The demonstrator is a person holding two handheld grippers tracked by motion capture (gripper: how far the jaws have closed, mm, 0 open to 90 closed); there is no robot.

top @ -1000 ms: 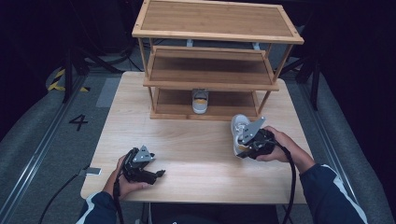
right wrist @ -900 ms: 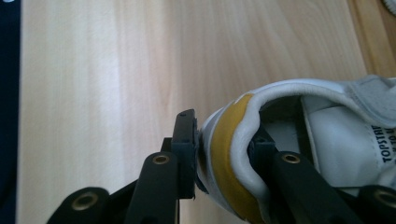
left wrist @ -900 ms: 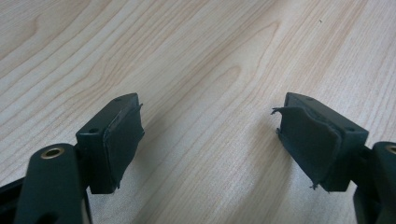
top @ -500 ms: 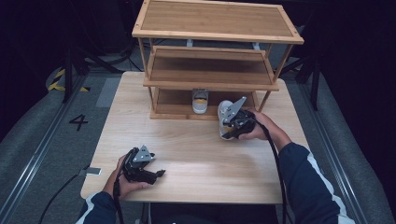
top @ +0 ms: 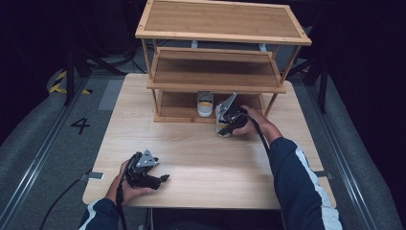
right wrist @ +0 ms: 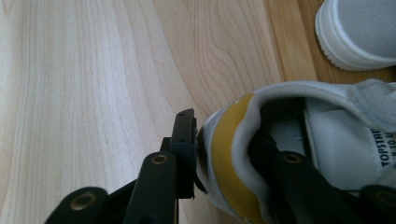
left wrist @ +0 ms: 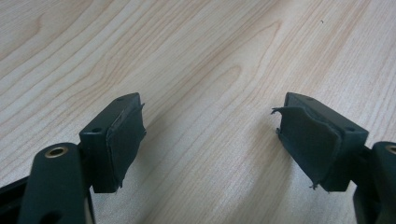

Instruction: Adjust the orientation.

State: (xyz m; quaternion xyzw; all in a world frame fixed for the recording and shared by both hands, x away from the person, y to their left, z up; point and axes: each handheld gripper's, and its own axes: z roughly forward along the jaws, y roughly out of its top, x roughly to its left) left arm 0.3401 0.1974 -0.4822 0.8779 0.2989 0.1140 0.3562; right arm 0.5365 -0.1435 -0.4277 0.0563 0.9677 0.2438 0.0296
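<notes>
- Held shoe [top: 223, 125] mostly hiding under right gripper [right wrist: 224, 154], jaws clamping its heel collar.
- Second shoe [top: 205, 104] sitting under rack [top: 218, 86].
- Left gripper [left wrist: 210, 140] resting near, gaping, empty.

White low-top shoe with yellow heel lining [right wrist: 299, 154]: toe cut off at the right gripper view's right edge; printed tongue lettering truncated. Inner finger hidden inside its opening. Second white shoe [right wrist: 357, 30]: only a rounded end visible at the top corner. High view: held shoe largely hidden behind the gripper.
</notes>
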